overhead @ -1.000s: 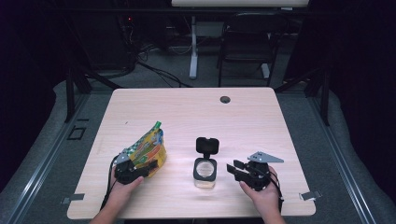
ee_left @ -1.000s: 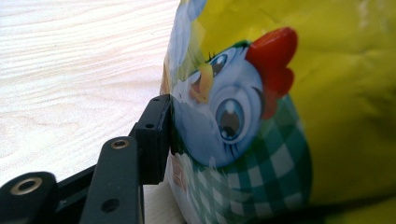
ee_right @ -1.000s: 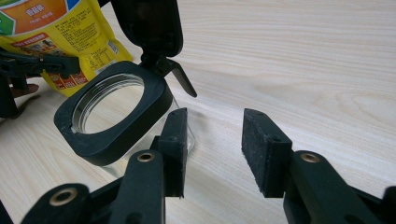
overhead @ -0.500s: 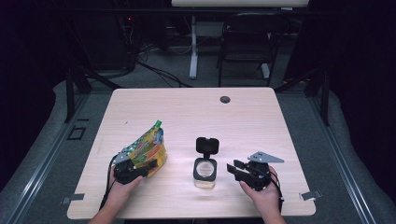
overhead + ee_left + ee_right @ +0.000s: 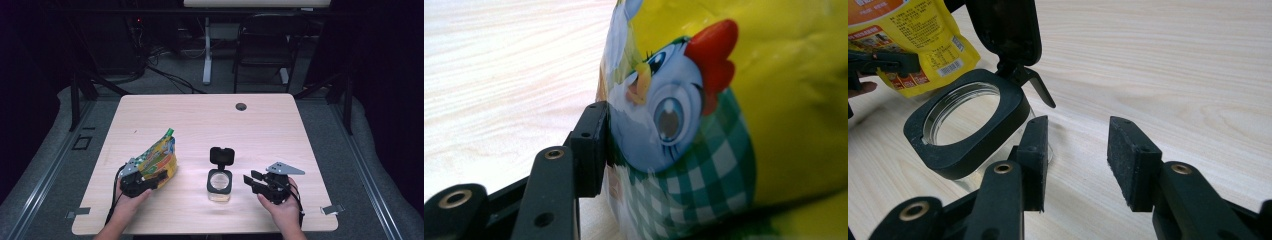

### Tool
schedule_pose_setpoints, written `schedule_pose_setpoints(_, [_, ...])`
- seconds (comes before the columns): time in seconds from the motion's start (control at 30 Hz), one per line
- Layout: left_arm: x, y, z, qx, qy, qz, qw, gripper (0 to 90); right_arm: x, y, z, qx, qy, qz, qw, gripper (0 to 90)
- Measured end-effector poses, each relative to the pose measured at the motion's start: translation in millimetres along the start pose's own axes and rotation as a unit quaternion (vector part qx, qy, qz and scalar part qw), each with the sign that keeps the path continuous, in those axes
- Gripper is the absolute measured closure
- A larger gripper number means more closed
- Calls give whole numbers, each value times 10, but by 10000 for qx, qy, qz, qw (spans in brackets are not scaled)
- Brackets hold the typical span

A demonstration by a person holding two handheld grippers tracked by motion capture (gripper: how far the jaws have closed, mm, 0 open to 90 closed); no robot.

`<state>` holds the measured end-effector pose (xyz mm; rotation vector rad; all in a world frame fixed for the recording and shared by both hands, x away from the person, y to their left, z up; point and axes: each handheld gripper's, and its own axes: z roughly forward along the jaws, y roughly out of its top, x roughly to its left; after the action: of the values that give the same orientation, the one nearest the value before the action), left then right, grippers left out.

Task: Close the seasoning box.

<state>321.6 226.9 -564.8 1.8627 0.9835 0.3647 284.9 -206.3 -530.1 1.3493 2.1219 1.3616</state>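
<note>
While the high view looks down on the pale wooden table [image 5: 200, 120], the left gripper [image 5: 150, 179] sits at the near left in the person's left hand [image 5: 127, 202], its jaws against the lower end of a yellow snack pouch [image 5: 159, 156] that lies slanted on the tabletop. At the near middle stands a clear jar [image 5: 219, 184] with a black square rim and its black flip lid [image 5: 222, 156] raised. Just right of the jar, apart from it, the right gripper [image 5: 252, 179] rests in the right hand [image 5: 281, 210], pointing toward it.

From the left gripper view, one black jaw presses its pad flat against the pouch's printed cartoon chicken [image 5: 674, 115]; the other jaw is hidden behind the pouch, so the gripper appears to pinch the pouch, jaws wide.

Seen from the right gripper view, the two jaws stand spread with bare table between them, having just opened a little further. The nearer jaw is just beside the jar's wall; whether it touches I cannot tell. Beyond the jar, the pouch's back label shows.
</note>
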Motion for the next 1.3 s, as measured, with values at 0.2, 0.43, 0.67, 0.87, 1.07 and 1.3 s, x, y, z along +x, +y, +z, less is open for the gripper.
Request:
schedule_pose_setpoints(0.2, [-35, 31, -62, -13, 112, 234, 9997, 516, 33, 40, -32, -216, -64, -268, 9994, 573])
schedule_pose_setpoints(0.43, [-74, 50, -135, -94, 298, 473, 9984, 516, 125, 99, -45, -442, -96, -756, 9961, 548])
schedule_pose_setpoints(0.67, [-100, 55, -183, -100, 447, 612, 9971, 516, 183, 85, 4, -299, -58, -821, 9962, 557])
schedule_pose_setpoints(0.87, [-111, 57, -186, -66, 426, 628, 9971, 516, 186, 90, -4, -296, -24, -893, 9956, 582])
schedule_pose_setpoints(1.07, [-160, 66, -186, -65, 479, 746, 9960, 516, 209, 103, -21, -293, -12, -921, 9953, 594])
schedule_pose_setpoints(1.3, [-285, 88, -177, -24, 570, 1210, 9910, 516, 291, 132, -37, -366, 21, -1028, 9940, 608])
